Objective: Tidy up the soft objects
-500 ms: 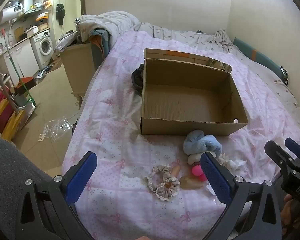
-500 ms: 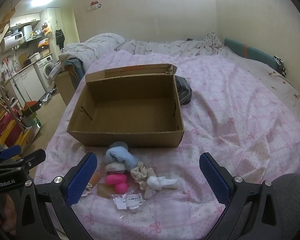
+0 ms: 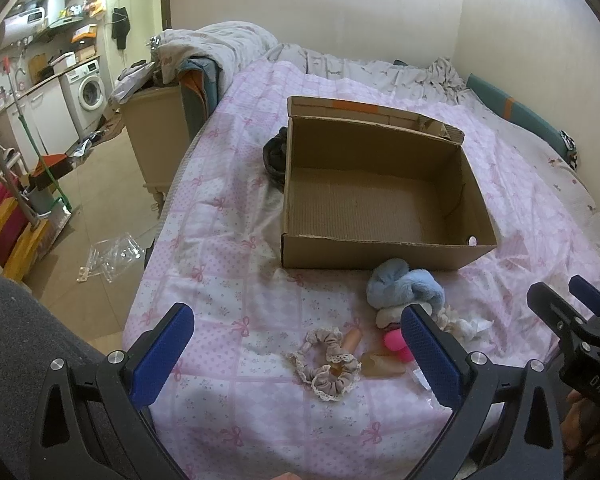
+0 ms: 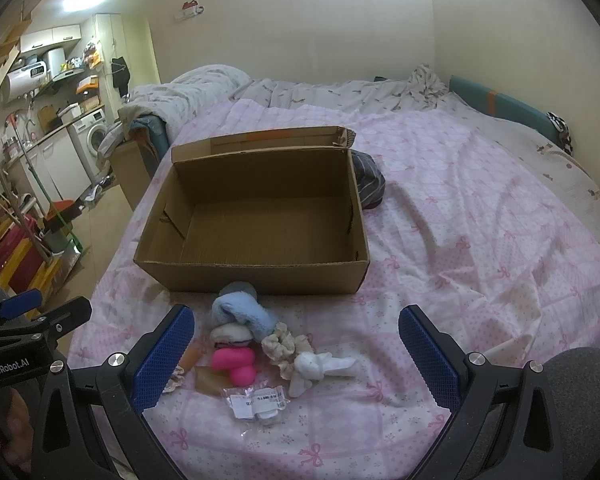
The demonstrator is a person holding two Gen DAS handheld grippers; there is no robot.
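Tongs first: we hold a left gripper [image 3: 296,348] and a right gripper [image 4: 296,352], both tilted down over the bed [image 4: 480,216], jaws spread as wide as they go and empty, touching nothing.

We judge the main risk to be grabbing several things at once, because the soft objects lie bunched together. Another risk is that a loose pinch lets fluffy fabric slip out on the way to the box.

Between the right jaws we see a blue fluffy cloth [image 4: 240,312], a pink toy [image 4: 236,364], a cream scrunchie [image 4: 280,348], a white knotted cloth [image 4: 320,368] and a small plastic packet [image 4: 256,400]. A lace scrunchie [image 3: 328,364] lies between the left jaws.

Just beyond the pile stands an open cardboard box [image 4: 256,276], with nothing inside. A dark striped garment [image 4: 368,184] lies beside its far corner.
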